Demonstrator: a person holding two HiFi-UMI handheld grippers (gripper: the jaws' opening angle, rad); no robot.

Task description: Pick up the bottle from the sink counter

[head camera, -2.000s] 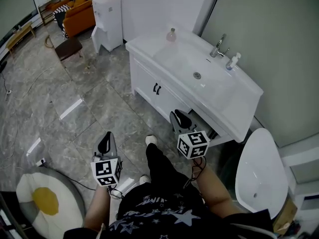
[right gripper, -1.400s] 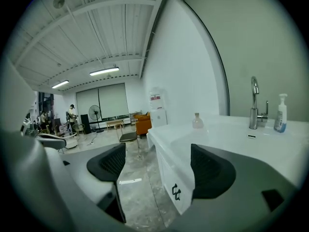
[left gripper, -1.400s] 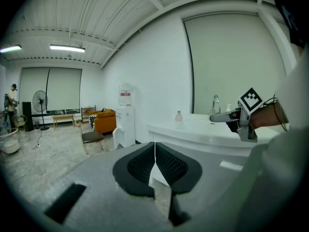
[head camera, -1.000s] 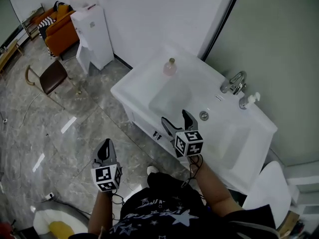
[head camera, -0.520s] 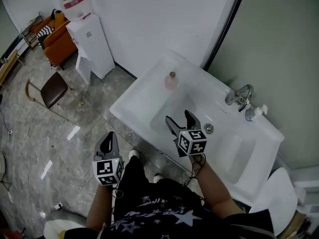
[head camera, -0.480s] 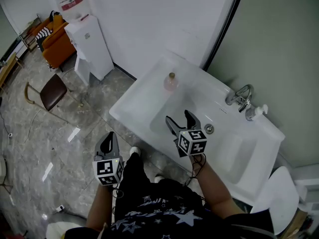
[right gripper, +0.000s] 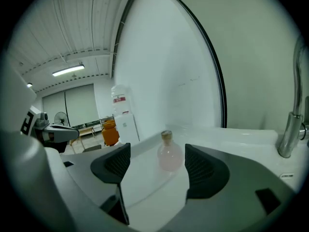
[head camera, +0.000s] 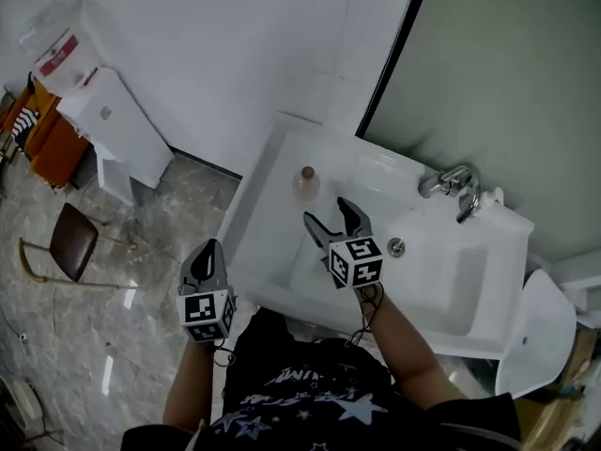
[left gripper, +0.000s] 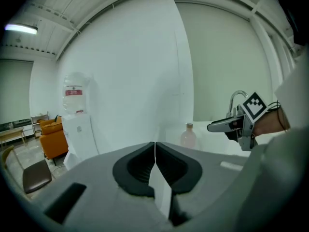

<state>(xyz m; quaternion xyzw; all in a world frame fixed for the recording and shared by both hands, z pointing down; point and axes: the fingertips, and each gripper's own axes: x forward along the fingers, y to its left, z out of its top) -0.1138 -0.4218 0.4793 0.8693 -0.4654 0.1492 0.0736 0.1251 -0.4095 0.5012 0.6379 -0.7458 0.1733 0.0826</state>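
Observation:
A small round bottle [head camera: 305, 182] of pinkish liquid with a cork-coloured cap stands on the white sink counter [head camera: 266, 216] near the back left corner. My right gripper [head camera: 331, 217] hovers over the basin just short of it. Its jaws stand wide and are closing, with nothing between them. In the right gripper view the bottle [right gripper: 169, 156] stands upright a little beyond the gap of the right gripper [right gripper: 155, 166]. My left gripper [head camera: 205, 257] hangs off the counter's left front, shut and empty. The left gripper view shows the left gripper [left gripper: 154, 151] with its pads together and the bottle [left gripper: 188, 136] far ahead.
A chrome faucet [head camera: 455, 184] rises at the basin's back right, seen also as the faucet [right gripper: 292, 129] in the right gripper view. A white wall runs behind the counter. A water dispenser [head camera: 103, 120] and a chair [head camera: 70, 242] stand to the left, a toilet [head camera: 545, 332] to the right.
The person has stepped up to the sink, and the right gripper has moved forward over the basin towards the bottle. The left gripper stays low at the left.

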